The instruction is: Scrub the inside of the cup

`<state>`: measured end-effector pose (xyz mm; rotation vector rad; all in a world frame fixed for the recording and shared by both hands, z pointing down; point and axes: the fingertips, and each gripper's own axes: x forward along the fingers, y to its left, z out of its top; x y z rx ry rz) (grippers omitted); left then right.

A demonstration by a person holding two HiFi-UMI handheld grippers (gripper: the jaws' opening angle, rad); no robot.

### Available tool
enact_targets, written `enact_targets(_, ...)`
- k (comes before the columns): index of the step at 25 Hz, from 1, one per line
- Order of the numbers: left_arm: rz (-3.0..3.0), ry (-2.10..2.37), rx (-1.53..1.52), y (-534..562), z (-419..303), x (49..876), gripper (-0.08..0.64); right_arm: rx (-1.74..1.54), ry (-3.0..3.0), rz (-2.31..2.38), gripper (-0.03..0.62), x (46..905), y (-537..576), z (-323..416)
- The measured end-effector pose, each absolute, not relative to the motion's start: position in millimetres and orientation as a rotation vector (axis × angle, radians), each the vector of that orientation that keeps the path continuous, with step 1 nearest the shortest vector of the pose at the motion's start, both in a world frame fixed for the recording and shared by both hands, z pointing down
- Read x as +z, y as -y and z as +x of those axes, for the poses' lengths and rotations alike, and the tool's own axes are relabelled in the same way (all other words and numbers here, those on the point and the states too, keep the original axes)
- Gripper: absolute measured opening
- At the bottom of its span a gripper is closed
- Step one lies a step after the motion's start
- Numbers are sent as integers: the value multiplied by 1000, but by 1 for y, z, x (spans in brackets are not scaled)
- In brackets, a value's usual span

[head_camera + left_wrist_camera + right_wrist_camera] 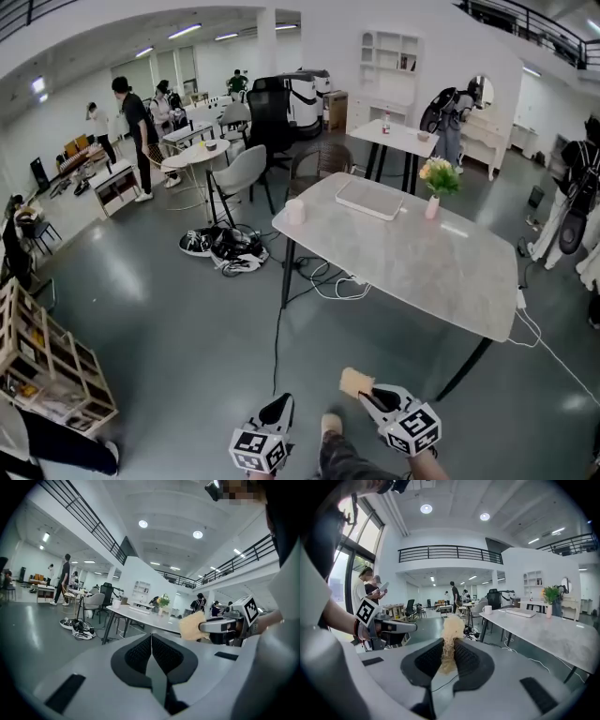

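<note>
The cup (pixel 295 211) is far off and small, so I cannot make out its inside. It looks white and stands upright, long axis vertical and mouth up, near the far left corner of the pale table (pixel 422 272), well apart from me. My right gripper (pixel 449 641) is clamped on a tan sponge (pixel 451 630) that sticks out past the jaws. My left gripper (pixel 151 638) is closed on nothing.

right gripper (pixel 449 656) | clamped on sponge (pixel 451 634) | cup (pixel 487 610) on table (pixel 543 632)
</note>
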<state>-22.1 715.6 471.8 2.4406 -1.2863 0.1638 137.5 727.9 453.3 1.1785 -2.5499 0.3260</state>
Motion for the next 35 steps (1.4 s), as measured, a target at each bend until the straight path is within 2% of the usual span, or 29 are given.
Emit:
enact_targets(7,2413,1356,131,-630,-26,455,15,335,2583,1104,60,452,-642,133)
enact_targets(17,2468,1351,105,-523,19,439,15,305,2606,1100,60,442,-529,170)
enact_targets(35,2399,1322,137,-443,17,465,15,405,2599,1082,60,466,-448,171)
